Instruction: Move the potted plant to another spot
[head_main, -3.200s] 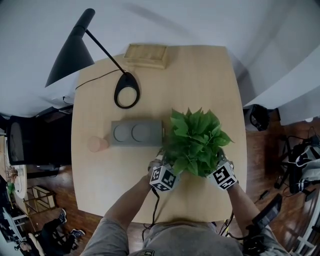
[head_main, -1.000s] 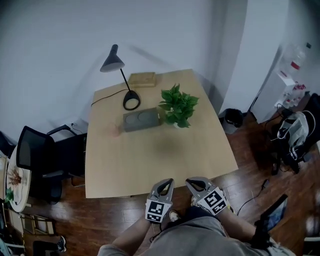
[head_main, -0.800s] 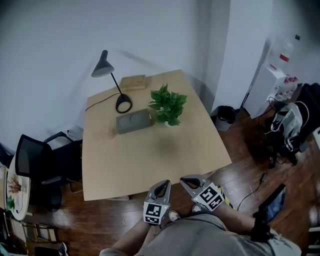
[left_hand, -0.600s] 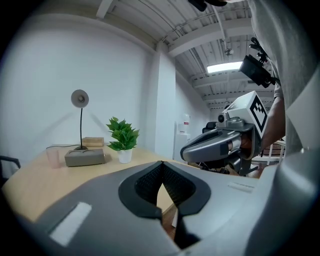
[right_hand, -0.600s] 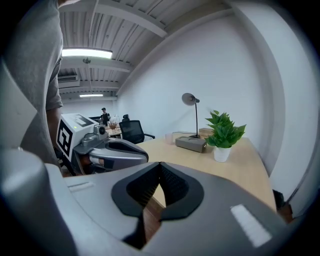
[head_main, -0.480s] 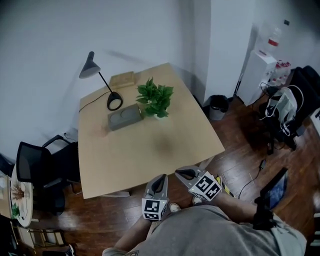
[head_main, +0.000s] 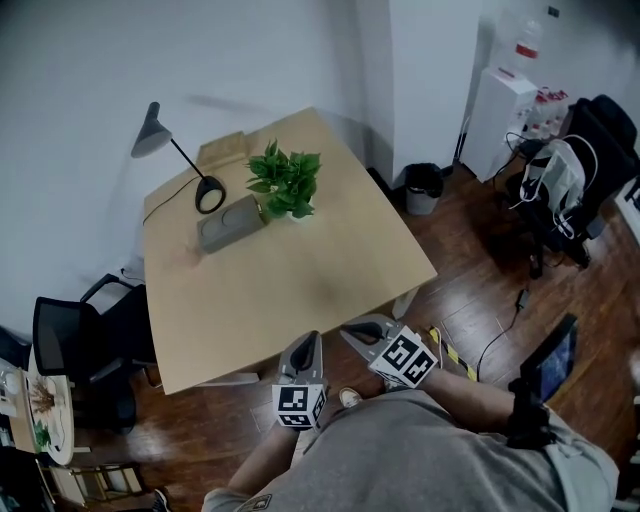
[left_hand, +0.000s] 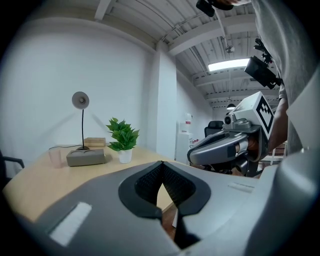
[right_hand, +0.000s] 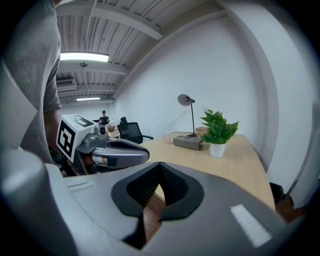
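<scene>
Two tongs, one potted plant, one bench: entry as follows.

Item 1. Left tongs (head_main: 304, 345): closed, nothing between the pads; the left gripper view (left_hand: 161, 164) shows the ribbed faces meeting at a point. Held low in front of the person's torso, over the wooden floor (head_main: 470, 300), short of the bench edge.

Item 2. Right tongs (head_main: 356, 333): closed likewise and empty, confirmed in the right gripper view (right_hand: 159, 166). Positioned just beside the left pair, tips angled toward the bench.

Item 3. Potted plant (head_main: 285, 182): upright in a white pot (right_hand: 217, 150) on the far half of the bench (head_main: 300, 290), well apart from both tongs. Nothing grips it.

Item 4. Neighbours: grey block (head_main: 228, 222) just beside the plant; desk lamp (head_main: 209, 194) behind that; wooden box (head_main: 222, 150) near the far edge.

Step in hand, as judged: a stand-off. The plant is set down and free, and the person stands clear of the bench. Whether this is its new spot or its starting one cannot be told from this moment.

Next move, if a transfer remains: close the distance to the bench, open both tongs, bring them in from either side of the pot below the foliage, press evenly, lift level, and steer clear of the grey block and the lamp.
</scene>
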